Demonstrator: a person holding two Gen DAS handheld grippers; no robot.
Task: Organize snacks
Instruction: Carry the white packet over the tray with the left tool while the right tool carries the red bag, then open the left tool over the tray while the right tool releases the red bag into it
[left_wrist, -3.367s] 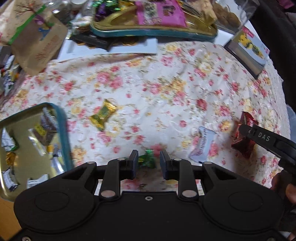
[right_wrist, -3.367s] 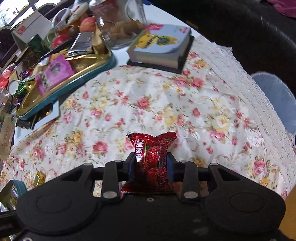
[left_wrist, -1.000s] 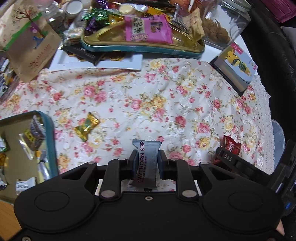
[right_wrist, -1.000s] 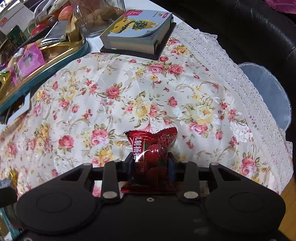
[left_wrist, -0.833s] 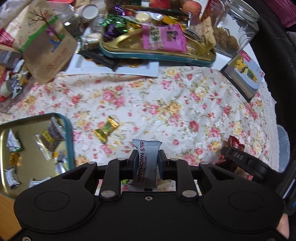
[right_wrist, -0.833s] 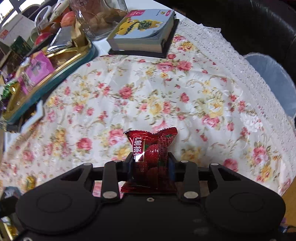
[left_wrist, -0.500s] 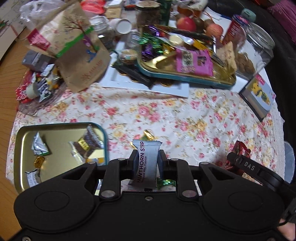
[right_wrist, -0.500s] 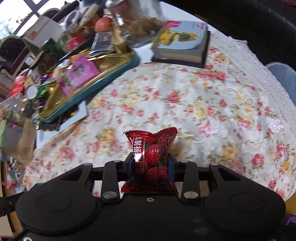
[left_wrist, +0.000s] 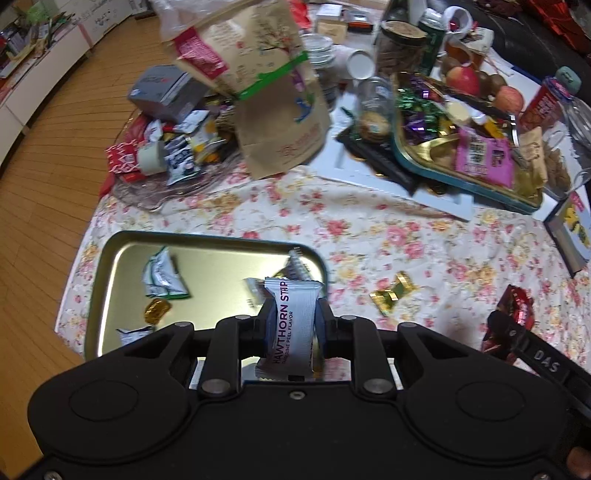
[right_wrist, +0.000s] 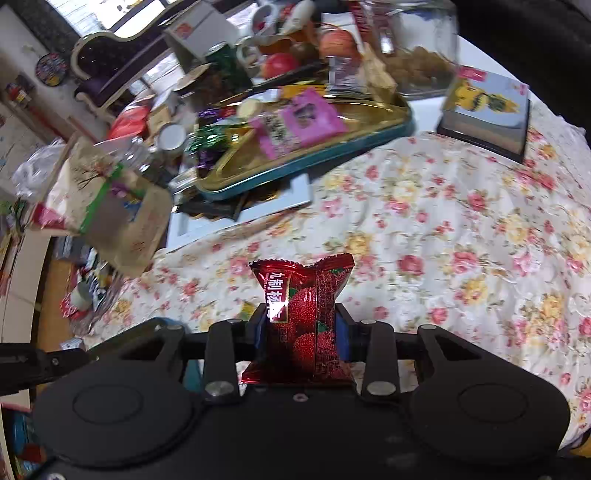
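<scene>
Item: left gripper, jaws clamped on a grey-white hawthorn strip packet, gripped at mid-body and standing upright so its printed face shows; it hangs above the near right corner of the gold tray, which suggests the tray is the collecting place and this packet is due to be let go there. Contents of that tray, as far as visible: a white-and-green wrapper, a gold coin-shaped sweet, and further small packets partly hidden behind the held one. Item: right gripper, jaws closed on a red lychee-print candy, likewise pinched at the waist with both crimped ends flaring free (a grip that leaves the wrapper squeezed but not torn, so far as can be told); it sits over the floral tablecloth, beside the tray and not over it, probably waiting its turn. Left loose on the cloth: a gold-wrapped candy, well apart from the tray. View differences: only the left camera shows the tray's inside and the loose gold candy, plus the right gripper's tip at its edge; only the right camera shows the red candy's printed face, with just a sliver of teal rim low on the left. Both show the crowded oval snack dish beyond.
</scene>
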